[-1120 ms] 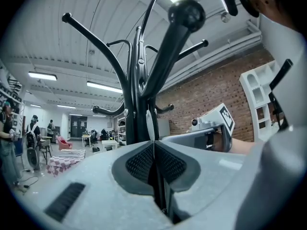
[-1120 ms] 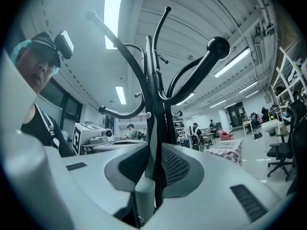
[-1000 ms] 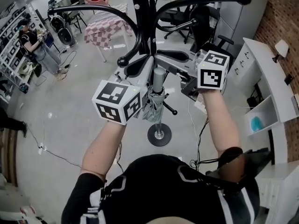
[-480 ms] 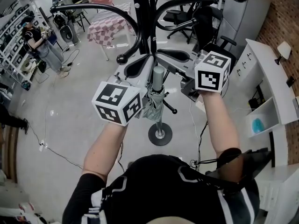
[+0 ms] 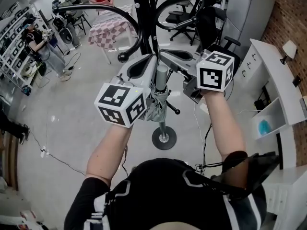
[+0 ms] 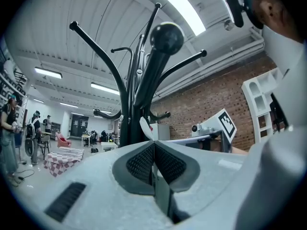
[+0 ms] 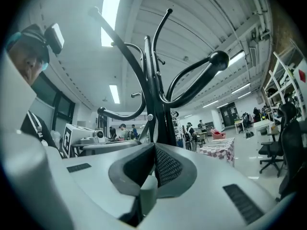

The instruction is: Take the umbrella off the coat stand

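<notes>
Two grippers, one umbrella. The left gripper (image 6: pixel 153 146) has its jaws pressed together on a thin pale strip that pokes out past the tips. The right gripper (image 7: pixel 154 147), facing it from the opp. side, is likewise clamped on a grey-green sliver the same shade as the umbrella cloth. Judging by the head view, both are nipping the strap or fabric edge up by the handle (image 5: pixel 162 74) of the umbrella (image 5: pixel 156 107), though no view shows exactly which bit. Pinching from both sides makes sense: w/ a hold each side, the folded brolly can't swing or twist as it's unhooked.

The umbrella hangs handle-up, close against the coat stand (image 5: pixel 145 18) pole, under the curved hooks and above the round base (image 5: pixel 164 138), so it isn't off yet. The tips meet just beside the pole, prob. because that's where the strap loops on; which hook carries it can't be made out. Marker cubes ride at the rear of each tool, the L one (image 5: pixel 120 104) low and near the wearer, the R one (image 5: pixel 215 71) higher, w/ an arm reaching forward on either side.

Likely next move: lift, then draw back toward the body, minding the hook arm (image 5: pixel 123 57) just to the L. Beyond are a checked-cloth table (image 5: pixel 112 30), office chairs (image 5: pixel 208 23), a white shelf unit (image 5: pixel 276 95) by the brick wall (image 5: pixel 288 13), and a person (image 5: pixel 36 40) at the racks far L.
</notes>
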Motion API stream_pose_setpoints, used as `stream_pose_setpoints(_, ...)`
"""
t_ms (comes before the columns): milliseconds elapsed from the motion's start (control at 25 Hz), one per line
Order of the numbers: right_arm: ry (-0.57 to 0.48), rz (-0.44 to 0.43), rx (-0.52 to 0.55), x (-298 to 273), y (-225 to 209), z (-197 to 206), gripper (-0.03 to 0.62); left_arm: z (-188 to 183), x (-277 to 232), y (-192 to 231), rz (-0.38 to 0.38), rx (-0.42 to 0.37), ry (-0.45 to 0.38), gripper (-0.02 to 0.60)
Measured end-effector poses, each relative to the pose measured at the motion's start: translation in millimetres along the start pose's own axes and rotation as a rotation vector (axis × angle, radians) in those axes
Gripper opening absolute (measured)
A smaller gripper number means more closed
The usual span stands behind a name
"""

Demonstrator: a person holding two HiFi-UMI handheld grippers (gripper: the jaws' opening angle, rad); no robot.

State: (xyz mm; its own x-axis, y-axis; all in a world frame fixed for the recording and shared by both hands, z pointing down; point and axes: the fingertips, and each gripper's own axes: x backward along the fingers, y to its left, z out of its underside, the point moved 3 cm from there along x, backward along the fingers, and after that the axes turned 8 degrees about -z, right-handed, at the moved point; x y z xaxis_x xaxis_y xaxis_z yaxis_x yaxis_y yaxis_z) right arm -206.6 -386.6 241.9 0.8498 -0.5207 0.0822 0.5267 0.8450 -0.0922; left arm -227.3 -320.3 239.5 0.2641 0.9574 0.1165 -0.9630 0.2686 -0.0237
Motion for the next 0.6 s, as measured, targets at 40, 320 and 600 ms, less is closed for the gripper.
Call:
stream_pose_setpoints(40, -0.008, -0.001, -0.010, 0.4, 1.0, 0.3, 0.010, -0.1, 0.6, -0.9, -0.001, 0.000, -0.001, 0.012)
stream_pose_setpoints(320, -0.052, 0.016, -0.043, 1.9, 0.2, -3.3, 0.009, -3.6, -2.2, -0.4, -0.014, -0.011, -0.019, 0.012)
stream_pose_setpoints(600, -0.082, 0.051, -0.038, 6.5, 6.0, -14.7, 0.009, -15.5, 1.8, -5.5, -0.016, 0.017, -0.047, 0.012)
